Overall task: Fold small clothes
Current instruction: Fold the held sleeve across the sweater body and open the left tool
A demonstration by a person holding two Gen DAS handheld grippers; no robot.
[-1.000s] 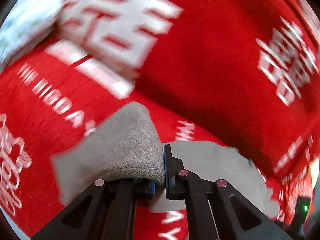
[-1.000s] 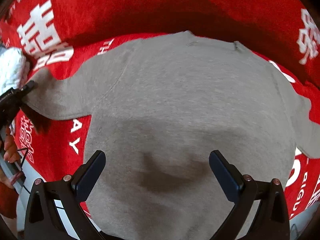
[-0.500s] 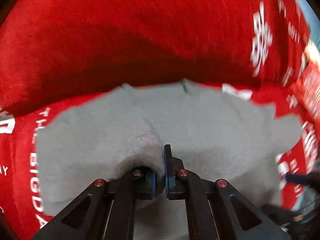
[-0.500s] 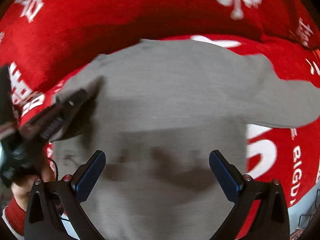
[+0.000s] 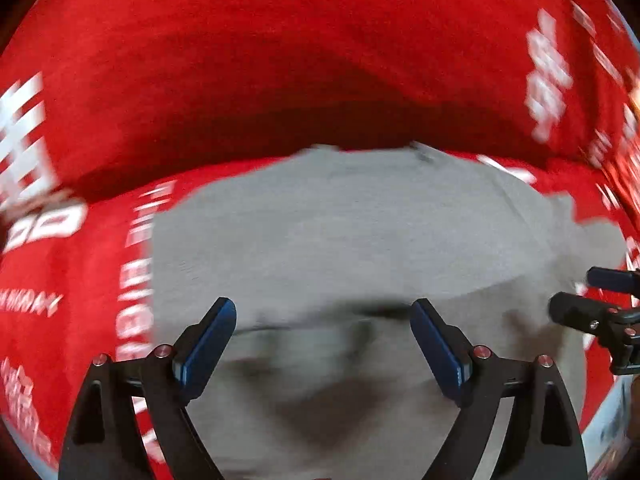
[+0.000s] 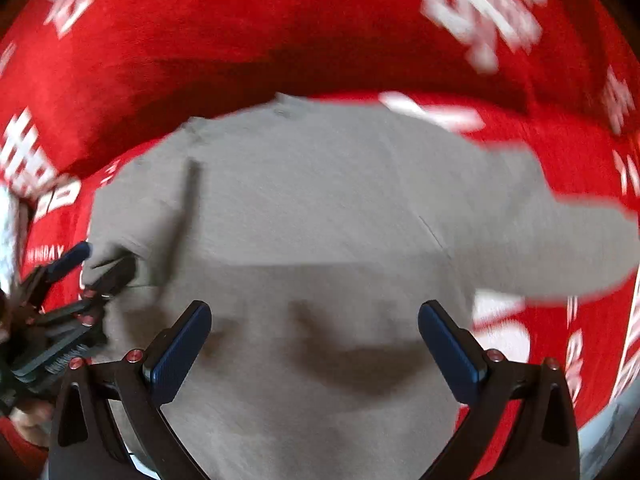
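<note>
The small grey knit sweatshirt (image 6: 320,208) lies flat on the red cloth with white lettering (image 6: 240,20), its left sleeve folded inward. The left tongs (image 5: 324,344) have just been opening, with nothing between them; the right tongs (image 6: 316,344) stand apart. Next, the right sleeve should likely be pinched near the cuff; the soft fabric creases easily.
</note>
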